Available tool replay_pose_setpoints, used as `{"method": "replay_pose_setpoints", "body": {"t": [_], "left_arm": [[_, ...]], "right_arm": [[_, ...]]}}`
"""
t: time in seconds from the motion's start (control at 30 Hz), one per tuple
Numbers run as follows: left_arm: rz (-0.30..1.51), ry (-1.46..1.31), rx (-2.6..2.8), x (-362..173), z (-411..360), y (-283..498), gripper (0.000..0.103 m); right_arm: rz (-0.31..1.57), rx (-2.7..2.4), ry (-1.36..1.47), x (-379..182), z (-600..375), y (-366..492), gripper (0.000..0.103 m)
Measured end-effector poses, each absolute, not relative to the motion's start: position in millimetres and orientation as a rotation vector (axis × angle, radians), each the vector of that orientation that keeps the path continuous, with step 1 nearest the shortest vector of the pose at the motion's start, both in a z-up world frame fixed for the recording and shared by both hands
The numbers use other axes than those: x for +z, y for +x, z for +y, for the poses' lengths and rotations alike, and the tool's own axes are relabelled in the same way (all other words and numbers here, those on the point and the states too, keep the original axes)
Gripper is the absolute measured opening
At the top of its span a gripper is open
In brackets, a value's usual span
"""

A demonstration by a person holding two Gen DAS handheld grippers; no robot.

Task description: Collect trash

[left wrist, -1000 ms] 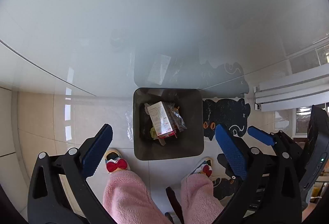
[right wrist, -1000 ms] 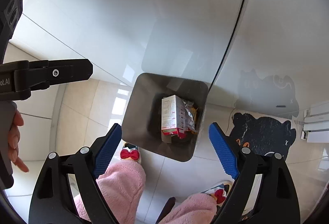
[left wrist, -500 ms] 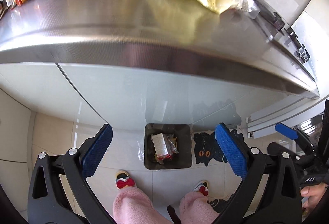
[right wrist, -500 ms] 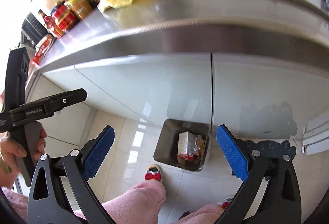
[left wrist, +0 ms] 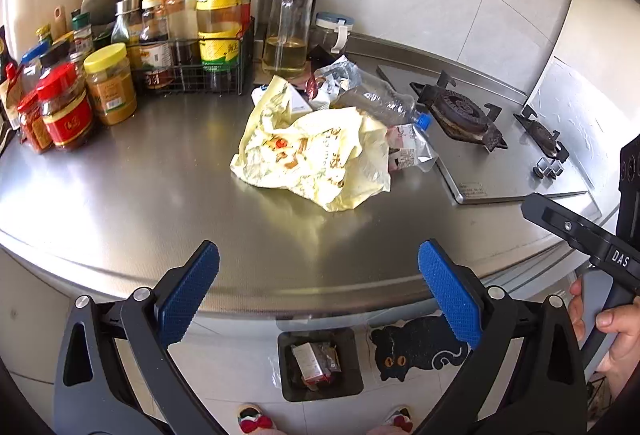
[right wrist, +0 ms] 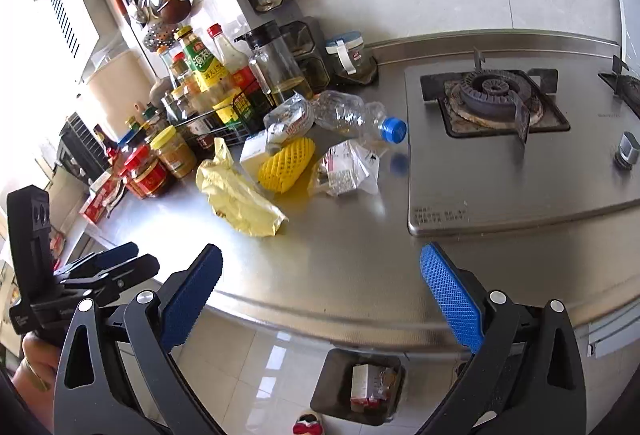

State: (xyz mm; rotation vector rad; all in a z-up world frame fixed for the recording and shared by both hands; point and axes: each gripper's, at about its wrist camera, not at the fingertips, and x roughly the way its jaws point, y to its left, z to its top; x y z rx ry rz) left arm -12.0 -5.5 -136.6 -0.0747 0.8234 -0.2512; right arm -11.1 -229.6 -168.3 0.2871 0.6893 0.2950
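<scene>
Steel table [left wrist: 120,195] strewn with trash, both grippers empty.
Yellow bag [left wrist: 316,155], crushed bottle [right wrist: 352,115] and wrappers [right wrist: 346,171] lie beside the stove [right wrist: 500,107]; left gripper [left wrist: 318,287] and right gripper [right wrist: 320,287] hover spread apart above the bin [left wrist: 320,365].

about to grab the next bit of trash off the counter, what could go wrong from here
1. The crushed clear bottle lies on its side beside the stove burner; a nudge could roll it there.
2. The trash is heaped together: lifting the yellow bag may drag the wrappers with it.
3. The bin sits on the floor below the counter edge, a small target, so drops may miss.
</scene>
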Motion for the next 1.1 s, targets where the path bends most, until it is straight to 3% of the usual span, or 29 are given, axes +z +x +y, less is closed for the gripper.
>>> {"method": "replay_pose_setpoints", "body": {"t": [0.13, 0.2, 0.57, 0.67, 0.77, 0.83, 0.9, 1.0, 1.1], "left_arm": [[0.783, -0.073, -0.284, -128.6, -20.3, 5.8, 0.089], [0.791, -0.082, -0.294, -129.5, -23.5, 17.9, 0.079], [0.842, -0.091, -0.277, -156.0, -28.5, 61.3, 0.069], [0.862, -0.099, -0.275, -162.3, -26.1, 69.3, 0.053], [0.878, -0.1, -0.277, -166.4, -24.4, 74.1, 0.035], [0.876, -0.094, -0.28, -166.8, -23.9, 74.6, 0.03], [0.873, -0.089, -0.285, -166.7, -23.8, 73.6, 0.02], [0.858, -0.082, -0.282, -165.4, -22.9, 70.4, 0.013], [0.833, -0.079, -0.262, -159.7, -21.3, 65.2, 0.007]], "right_arm": [[0.708, 0.305, 0.281, -167.4, -227.6, 21.8, 0.099], [0.711, 0.302, 0.287, -170.4, -227.1, 38.3, 0.099], [0.754, 0.325, 0.257, -191.1, -213.8, 111.9, 0.089], [0.775, 0.323, 0.243, -199.7, -208.3, 123.9, 0.088], [0.817, 0.334, 0.246, -211.4, -204.9, 134.6, 0.071], [0.848, 0.344, 0.236, -219.1, -202.0, 138.0, 0.043], [0.862, 0.339, 0.217, -222.9, -199.1, 136.7, 0.026], [0.859, 0.332, 0.215, -223.5, -199.6, 130.3, 0.017], [0.833, 0.316, 0.214, -218.1, -202.8, 120.2, 0.015]]}}
